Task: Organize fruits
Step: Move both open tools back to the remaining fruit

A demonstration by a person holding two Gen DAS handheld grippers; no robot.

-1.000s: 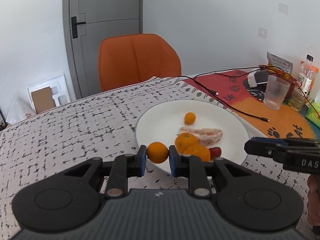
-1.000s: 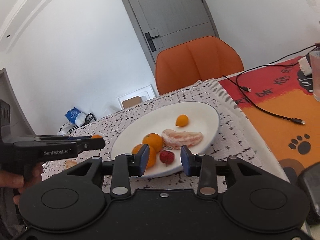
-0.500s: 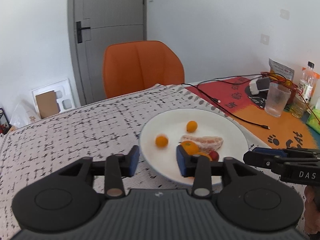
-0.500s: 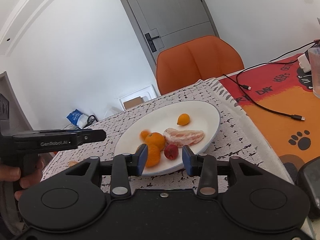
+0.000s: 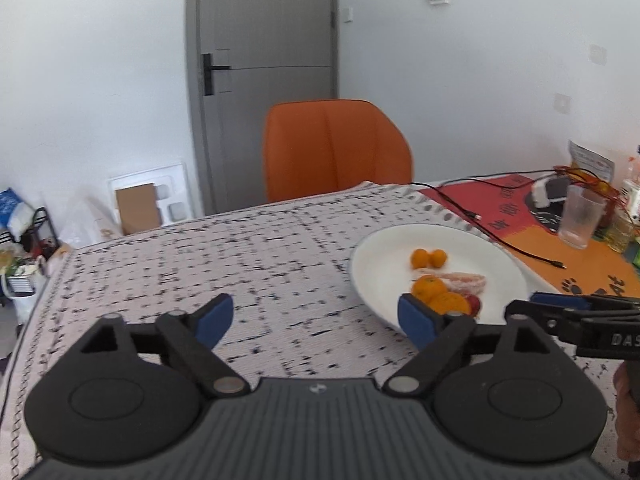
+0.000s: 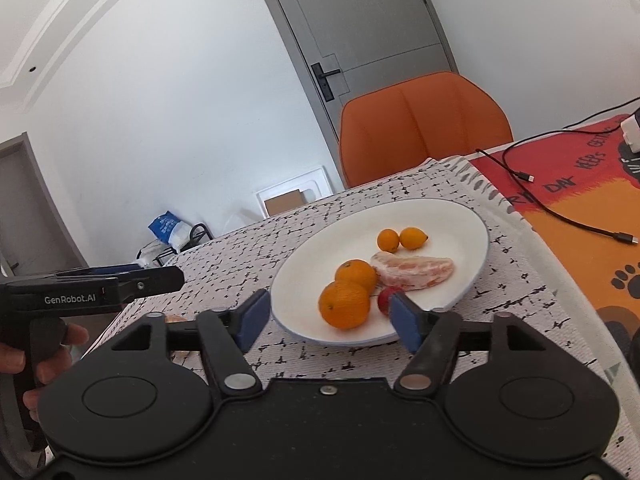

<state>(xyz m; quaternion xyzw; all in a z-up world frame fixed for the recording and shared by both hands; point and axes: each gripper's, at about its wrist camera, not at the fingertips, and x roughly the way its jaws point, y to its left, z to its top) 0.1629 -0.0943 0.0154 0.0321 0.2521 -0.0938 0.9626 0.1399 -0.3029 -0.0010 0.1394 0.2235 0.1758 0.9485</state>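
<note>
Fruit sits together on the white plate (image 6: pixel 460 220) on the desk (image 6: pixel 360 208): 2 oranges (image 6: pixel 344 304), 2 kumquats (image 6: pixel 400 239) touching, a peeled pomelo segment (image 6: pixel 416 270) and a small red fruit (image 6: pixel 385 299). Both the left gripper (image 5: pixel 312 320) and right gripper (image 6: pixel 326 316) are opening with nothing pressed between the pads. Round, light and smooth-skinned, the citrus would likely roll, so I would pinch across its widest part, and take the soft, easily crushed segment gently at mid-length.

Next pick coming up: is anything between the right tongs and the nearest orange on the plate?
Nothing visible. The right tongs, opening and empty, face the nearest orange; only the plate's near rim lies between.
</note>
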